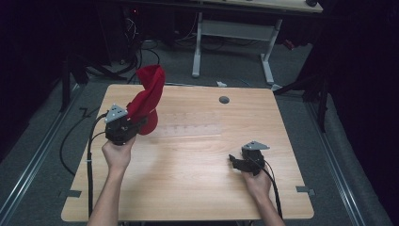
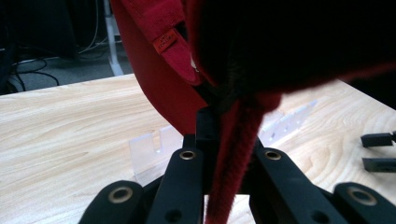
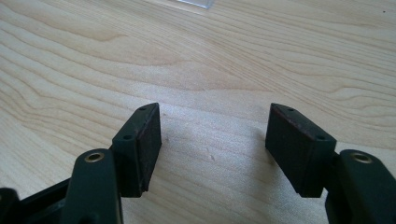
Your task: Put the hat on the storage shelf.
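A red fleece cloth (image 1: pixel 147 100) with a small sewn label stands lifted over the left part of the wooden table (image 1: pixel 197 188), its top twisted upward. My left gripper (image 1: pixel 140 123) is shut on the cloth's lower edge. In the left gripper view the red cloth (image 2: pixel 163 70) hangs close before the camera, and a fold of it runs down between the closed jaws of the left gripper (image 2: pixel 224 123). My right gripper (image 1: pixel 232 160) rests low over the table's right front, open and holding nothing. The right gripper view shows the right gripper (image 3: pixel 214 140) with bare wood between its pads.
A clear plastic rack (image 1: pixel 188 126) lies flat at the table's middle, just right of the cloth, and its near end is the clear plastic rack (image 2: pixel 149 149) in front of the left jaws. A round grey cable hole (image 1: pixel 224 100) sits near the far edge. Beyond stands a white-legged desk (image 1: pixel 235 28).
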{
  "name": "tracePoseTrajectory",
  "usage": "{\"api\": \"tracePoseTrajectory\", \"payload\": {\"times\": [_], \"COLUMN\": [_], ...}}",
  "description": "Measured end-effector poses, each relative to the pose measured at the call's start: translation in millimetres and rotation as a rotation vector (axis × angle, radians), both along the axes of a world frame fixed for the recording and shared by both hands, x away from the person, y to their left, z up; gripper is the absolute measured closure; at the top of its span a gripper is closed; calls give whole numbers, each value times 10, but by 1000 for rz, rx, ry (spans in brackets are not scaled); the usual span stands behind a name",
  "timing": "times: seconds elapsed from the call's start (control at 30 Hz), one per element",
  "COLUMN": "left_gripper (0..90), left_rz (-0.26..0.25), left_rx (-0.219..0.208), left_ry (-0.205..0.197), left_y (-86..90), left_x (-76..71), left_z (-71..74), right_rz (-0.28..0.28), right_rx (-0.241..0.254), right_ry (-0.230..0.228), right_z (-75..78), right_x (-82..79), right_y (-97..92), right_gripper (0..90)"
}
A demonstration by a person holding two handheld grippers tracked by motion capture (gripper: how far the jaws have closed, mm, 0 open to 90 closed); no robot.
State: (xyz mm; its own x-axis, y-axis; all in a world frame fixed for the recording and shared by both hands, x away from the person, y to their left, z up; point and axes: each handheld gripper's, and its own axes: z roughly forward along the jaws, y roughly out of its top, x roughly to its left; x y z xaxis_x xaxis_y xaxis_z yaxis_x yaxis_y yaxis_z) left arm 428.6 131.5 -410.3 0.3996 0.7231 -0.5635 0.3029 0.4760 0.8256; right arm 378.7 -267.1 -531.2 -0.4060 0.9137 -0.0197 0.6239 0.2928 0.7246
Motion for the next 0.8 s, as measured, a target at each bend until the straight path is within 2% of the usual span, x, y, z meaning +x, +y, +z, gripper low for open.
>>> {"api": "tracePoseTrajectory", "payload": {"times": [0.4, 0.8], "left_gripper": [852, 851], "left_rz": [54, 80], "left_rx": [20, 37], "left_ry": [21, 31], "left_y": [-19, -70], "left_x": [186, 270], "left_z": [-137, -228], "right_rz": [0, -1], "right_rx": [0, 0], "right_ry": [0, 1], "right_z": [0, 0], "right_x": [-1, -2], "right_y": [1, 1], "right_gripper": [361, 361]}}
